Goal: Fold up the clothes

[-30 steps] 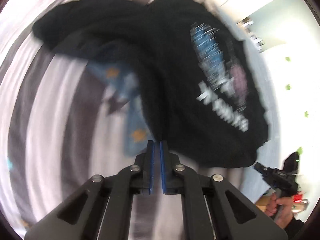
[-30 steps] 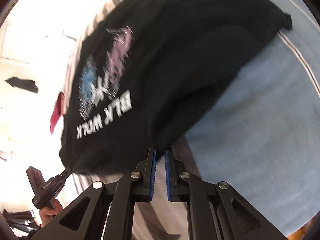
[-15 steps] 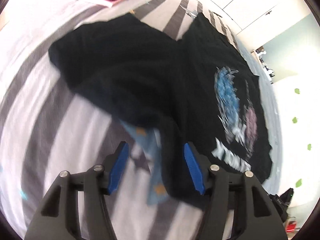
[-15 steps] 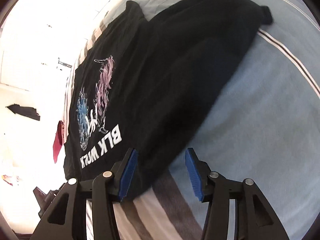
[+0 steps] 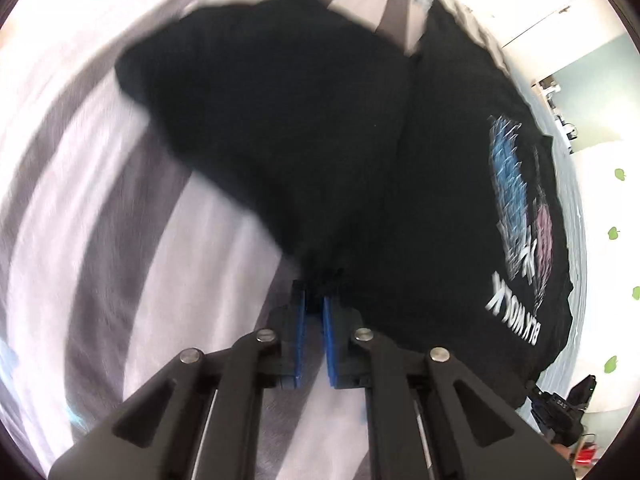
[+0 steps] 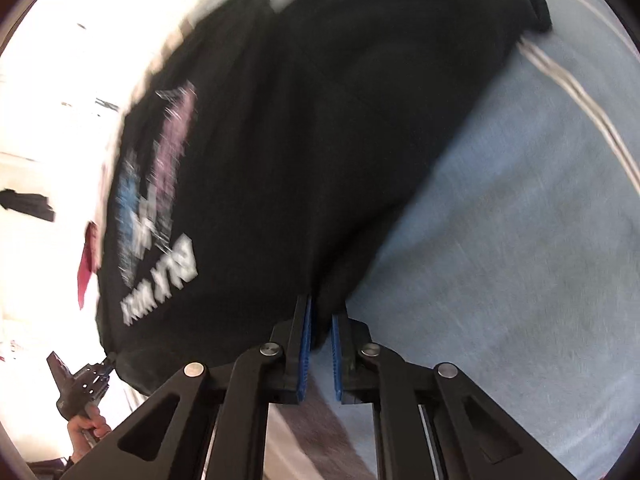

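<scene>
Our left fingers point(image 5: 298, 336) are clenched on the hem of the black sweatshirt point(image 5: 320, 140), a bunch of dark cloth pinched between the blue pads of the left gripper point(image 5: 315, 316). In the left wrist view the sweatshirt spreads away from us over the striped bedsheet point(image 5: 100, 200), its sleeve reaching toward the sheet's far left, the blue and pink print point(image 5: 520, 208) with white lettering lying toward the right edge. The right gripper point(image 5: 560, 416) shows small at the lower right, at the hem's other corner.

In the right wrist view our right gripper point(image 6: 320, 320) likewise grasps the hem, cloth caught between its blue pads. The sweatshirt point(image 6: 340, 120) lies partly over a light blue blanket point(image 6: 520, 260) on the right. A red cloth point(image 6: 86, 256) peeks from behind the garment's left edge, and the left gripper point(image 6: 80, 384) holds the hem at lower left. Everything is motion-blurred.
</scene>
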